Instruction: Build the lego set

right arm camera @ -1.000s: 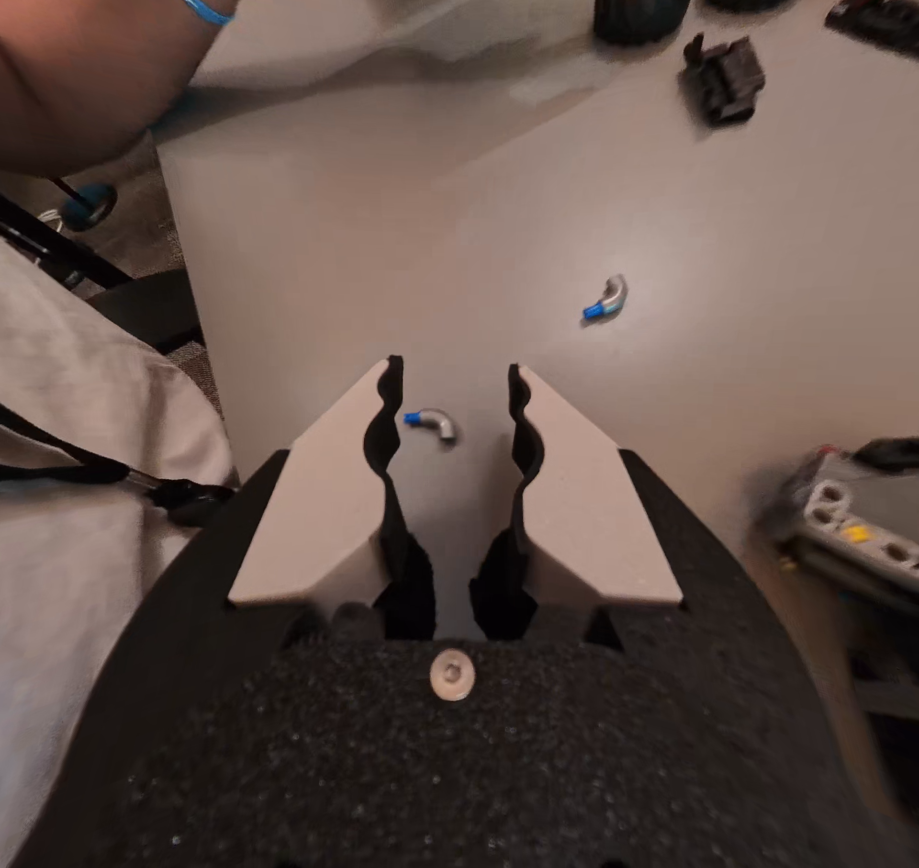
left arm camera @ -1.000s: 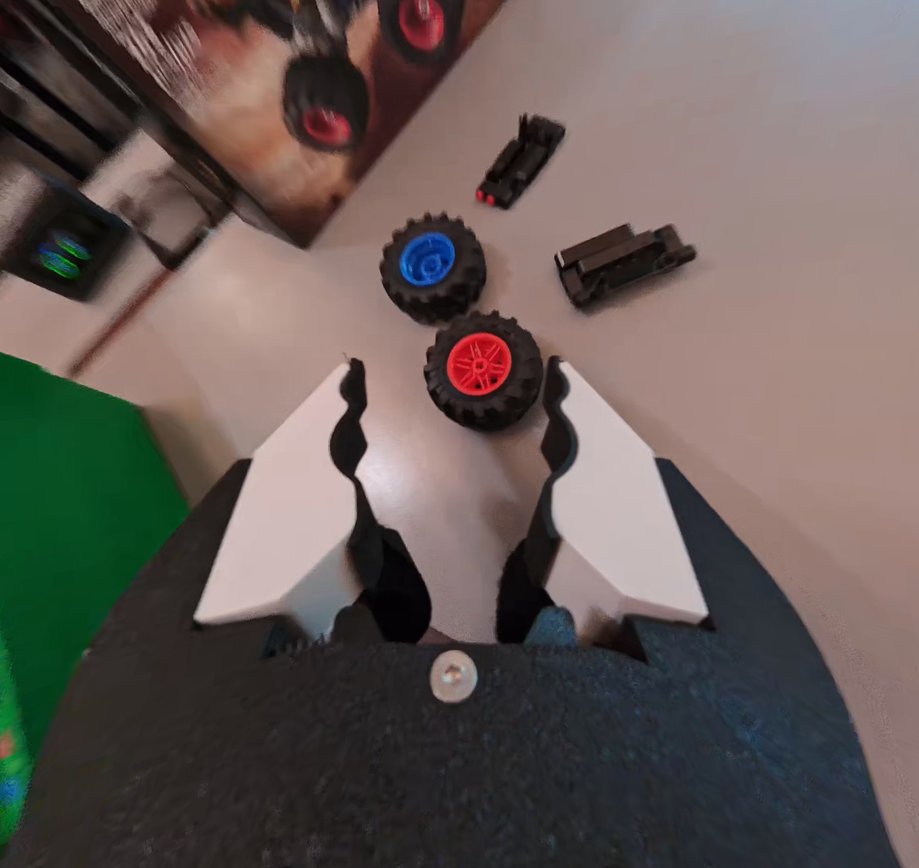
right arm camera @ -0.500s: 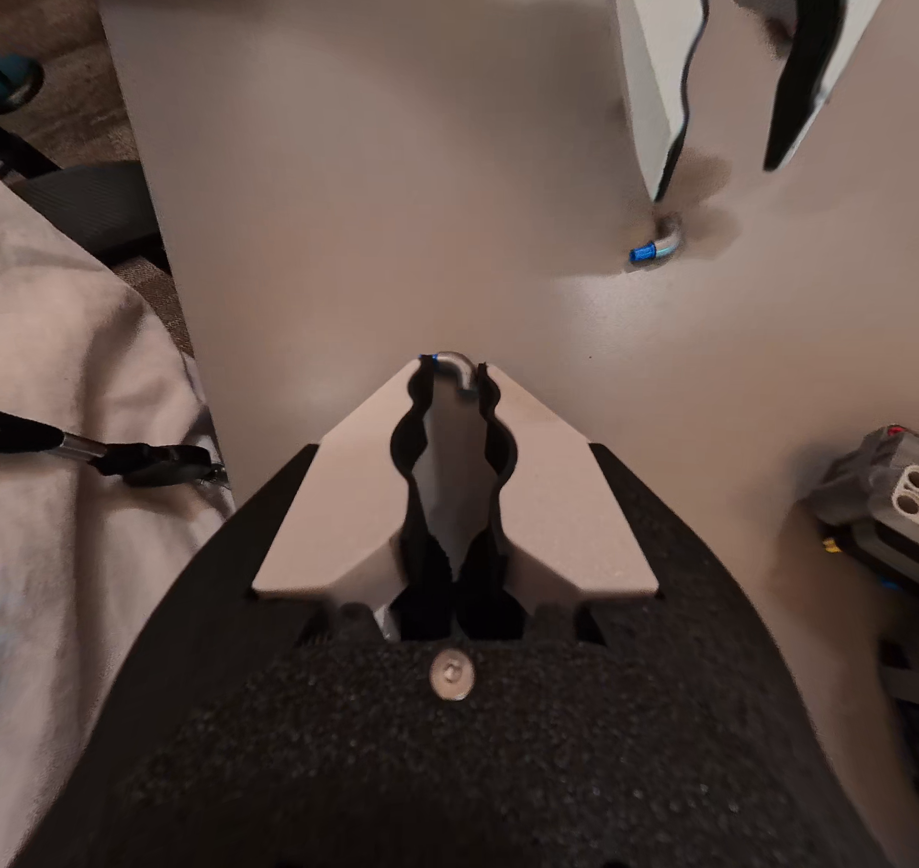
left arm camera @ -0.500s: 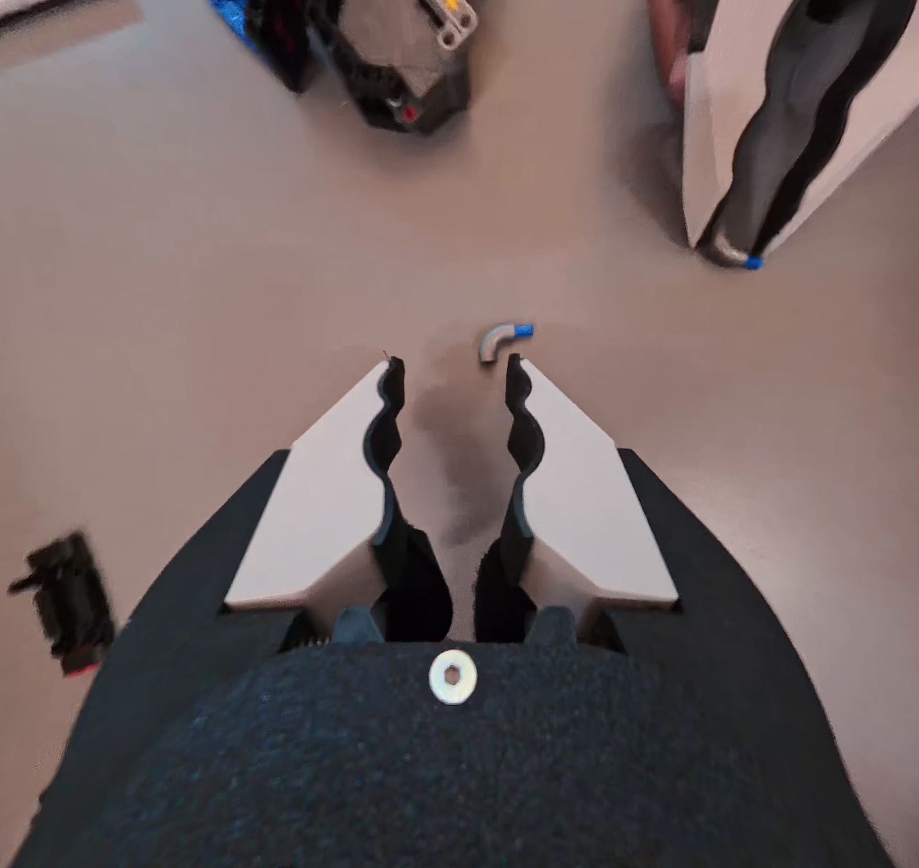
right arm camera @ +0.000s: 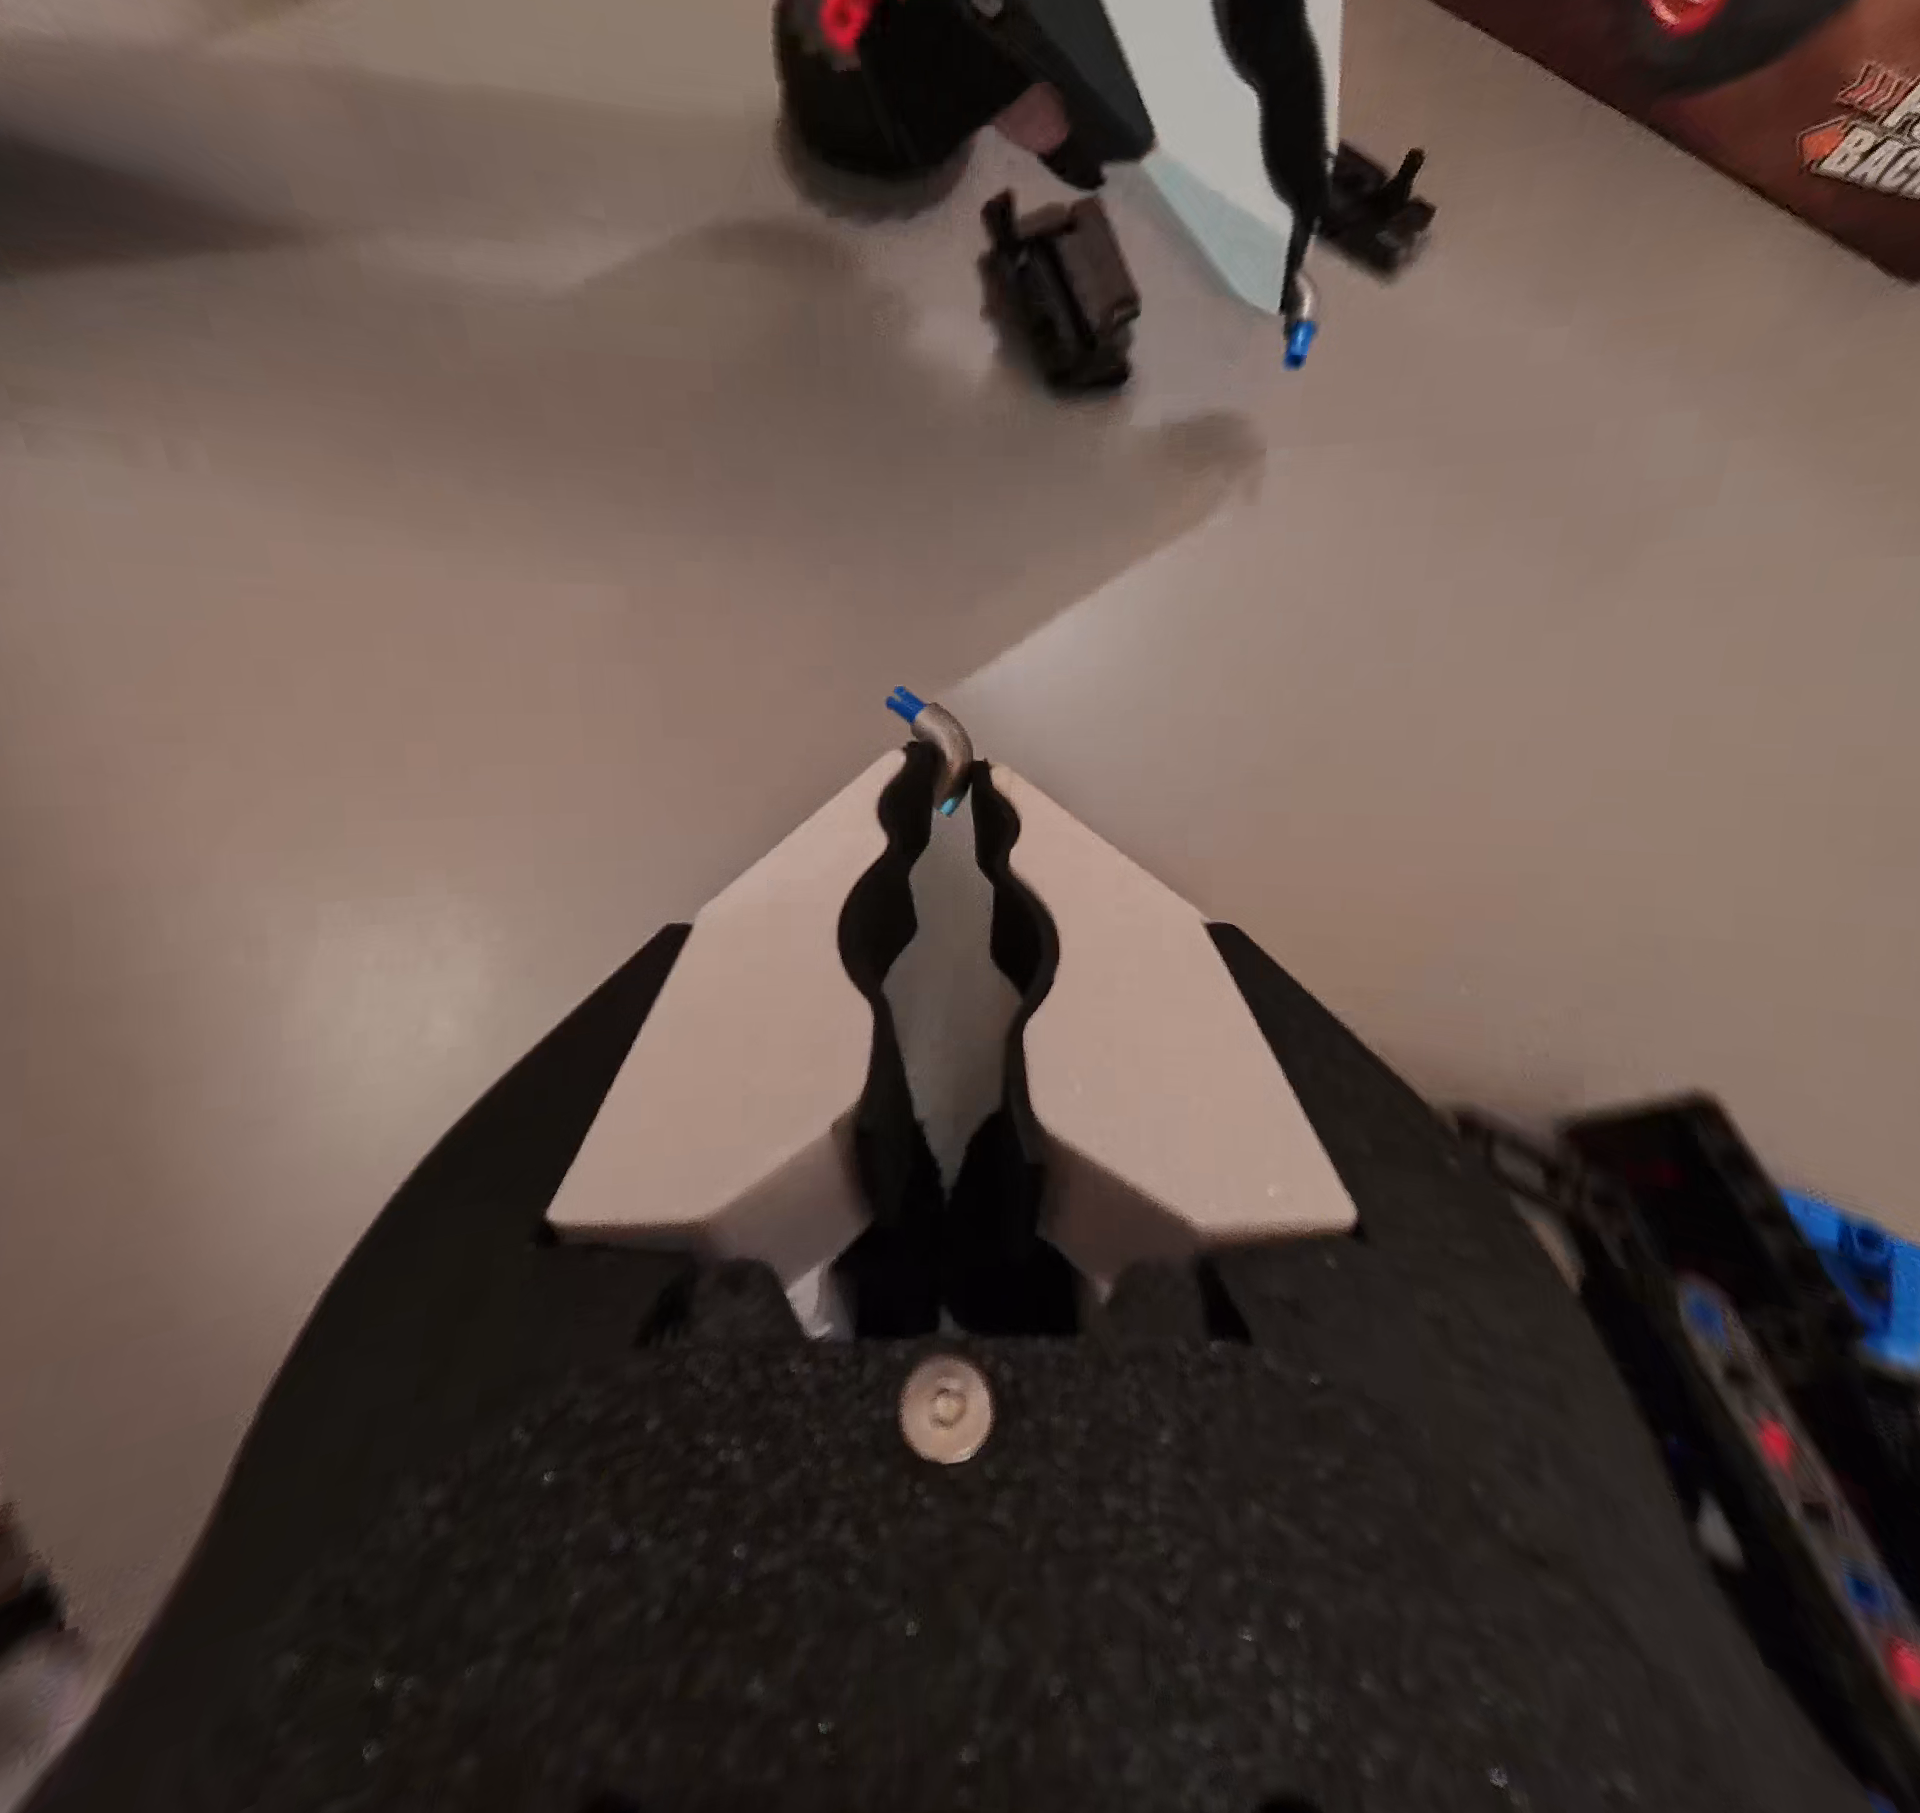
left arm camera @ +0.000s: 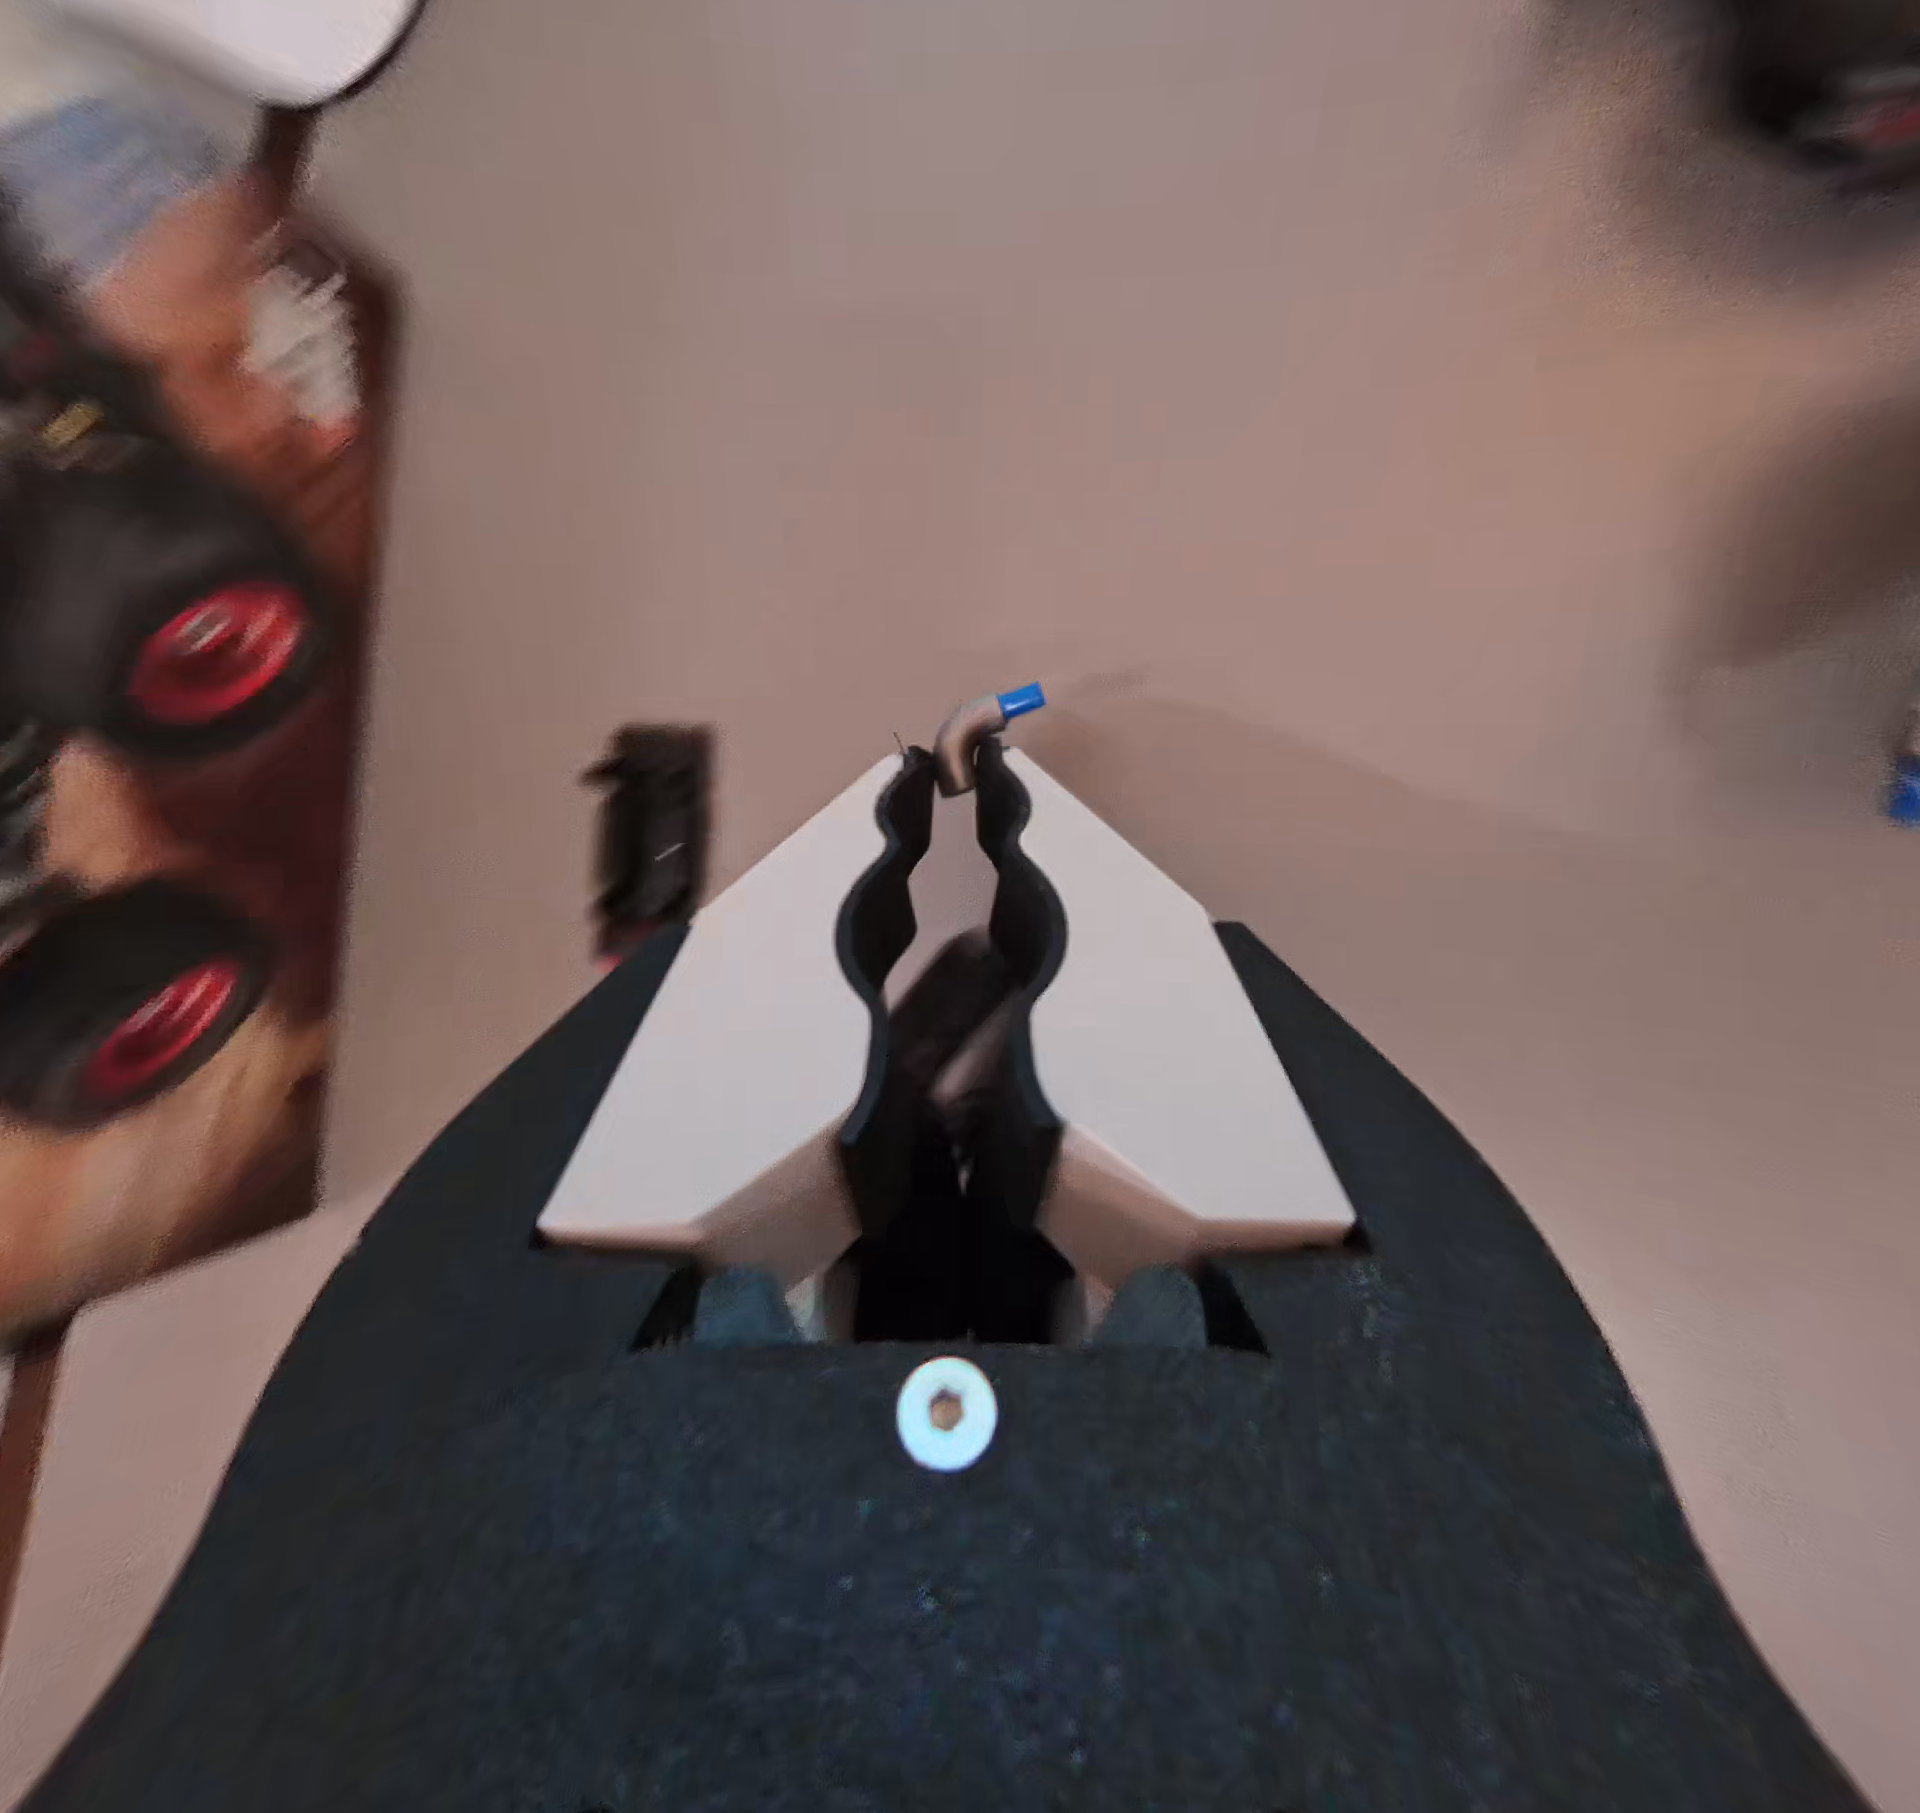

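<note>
Looking forward along own fingers (left arm camera: 904, 932), close above the surface (right arm camera: 416, 620); sharing the printed box (left arm camera: 177, 724) beyond.

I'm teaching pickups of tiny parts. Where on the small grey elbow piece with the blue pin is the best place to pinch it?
Probably the grey leg opposite the blue pin, as the right gripper holds its grey elbow piece now: fingertips close on one straight leg from both sides, leaving the bend and pin clear. The left gripper holds its elbow likewise.

Left gripper (left arm camera: 951, 761) clamped at tips; right gripper (right arm camera: 951, 766) likewise
</note>
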The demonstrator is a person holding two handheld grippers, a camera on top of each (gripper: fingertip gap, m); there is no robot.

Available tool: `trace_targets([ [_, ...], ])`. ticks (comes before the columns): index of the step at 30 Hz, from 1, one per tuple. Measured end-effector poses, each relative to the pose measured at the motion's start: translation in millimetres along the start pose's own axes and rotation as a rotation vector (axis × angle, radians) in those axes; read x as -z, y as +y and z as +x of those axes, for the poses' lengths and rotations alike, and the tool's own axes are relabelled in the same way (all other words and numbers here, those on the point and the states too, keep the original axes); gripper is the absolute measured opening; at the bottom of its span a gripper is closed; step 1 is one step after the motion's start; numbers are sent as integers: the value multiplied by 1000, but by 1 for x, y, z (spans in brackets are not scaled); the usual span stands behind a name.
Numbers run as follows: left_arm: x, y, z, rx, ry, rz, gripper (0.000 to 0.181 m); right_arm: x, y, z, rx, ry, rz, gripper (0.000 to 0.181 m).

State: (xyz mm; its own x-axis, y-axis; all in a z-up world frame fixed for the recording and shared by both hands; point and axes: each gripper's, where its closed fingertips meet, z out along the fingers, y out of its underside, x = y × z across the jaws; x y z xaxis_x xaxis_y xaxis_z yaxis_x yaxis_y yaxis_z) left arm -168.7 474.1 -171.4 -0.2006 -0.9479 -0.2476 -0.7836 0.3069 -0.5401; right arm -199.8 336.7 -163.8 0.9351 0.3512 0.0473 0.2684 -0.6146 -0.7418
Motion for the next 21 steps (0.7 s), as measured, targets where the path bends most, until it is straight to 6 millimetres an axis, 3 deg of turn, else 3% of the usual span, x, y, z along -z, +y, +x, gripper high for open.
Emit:
trace_targets([
  [2,-7,8,-20,73,-1,-66,8,-26,-18,5,-32,-3,-9,7],
  [4,-18,13,-25,128,47,-107,8,-52,-27,11,-30,2,-37,7],
  [7,-28,17,-32,148,31,-116,8,-68,-29,16,-32,-5,-70,7],
  [17,-27,16,-38,143,-25,-89,12,-78,-30,27,-61,33,-38,11],
  [19,-21,12,-42,144,-55,-77,14,-70,-35,29,-77,56,-7,16],
  [21,-8,2,-53,150,-131,-33,30,-48,-48,25,-100,40,88,23],
])
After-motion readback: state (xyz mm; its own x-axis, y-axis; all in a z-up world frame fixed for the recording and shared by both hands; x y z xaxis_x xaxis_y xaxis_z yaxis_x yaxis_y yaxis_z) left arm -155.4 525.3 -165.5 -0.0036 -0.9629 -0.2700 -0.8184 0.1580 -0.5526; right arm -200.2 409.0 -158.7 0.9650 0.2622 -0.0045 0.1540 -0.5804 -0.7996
